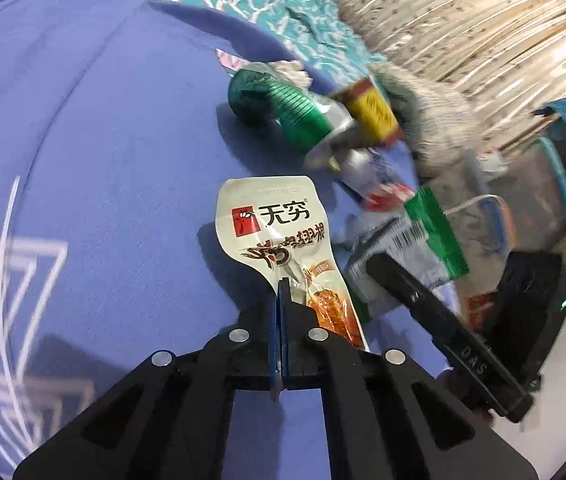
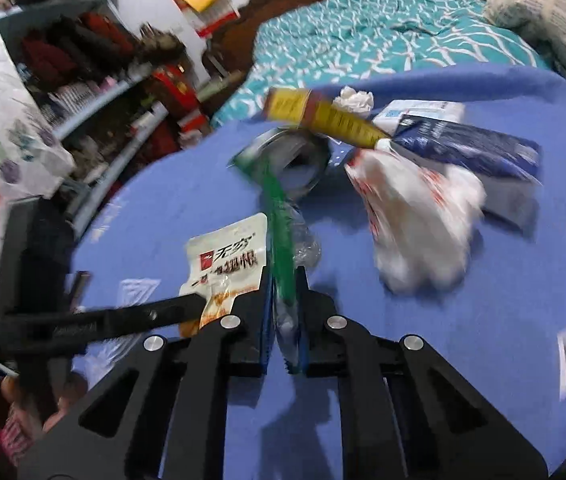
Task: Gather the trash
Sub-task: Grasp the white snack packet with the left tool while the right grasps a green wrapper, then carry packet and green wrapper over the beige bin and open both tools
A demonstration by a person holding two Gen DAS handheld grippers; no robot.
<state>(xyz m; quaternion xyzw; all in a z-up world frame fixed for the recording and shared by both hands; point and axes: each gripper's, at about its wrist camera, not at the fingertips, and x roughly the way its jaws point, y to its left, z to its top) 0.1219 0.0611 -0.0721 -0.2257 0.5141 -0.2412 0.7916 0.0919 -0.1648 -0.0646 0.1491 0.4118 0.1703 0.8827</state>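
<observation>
A white snack packet (image 1: 271, 216) with red and black print lies on the blue cloth (image 1: 103, 160). My left gripper (image 1: 283, 285) is shut on its lower edge. In the right wrist view the same packet (image 2: 227, 256) shows with the left gripper (image 2: 199, 305) at its corner. My right gripper (image 2: 285, 280) is shut on a clear wrapper with a green edge (image 2: 279, 220). From the left wrist view that wrapper (image 1: 423, 236) shows a barcode, with the right gripper (image 1: 379, 266) on it. A crushed green can (image 1: 295, 116) and a yellow box (image 1: 375, 114) lie beyond.
Further trash sits on the cloth: a white plastic bag (image 2: 419, 220), a blue and white carton (image 2: 467, 148), a crumpled tissue (image 2: 355, 100). A teal bedspread (image 2: 363, 36) lies behind, cluttered shelves (image 2: 95, 92) to the left. A clear bin (image 1: 539, 196) stands to the right.
</observation>
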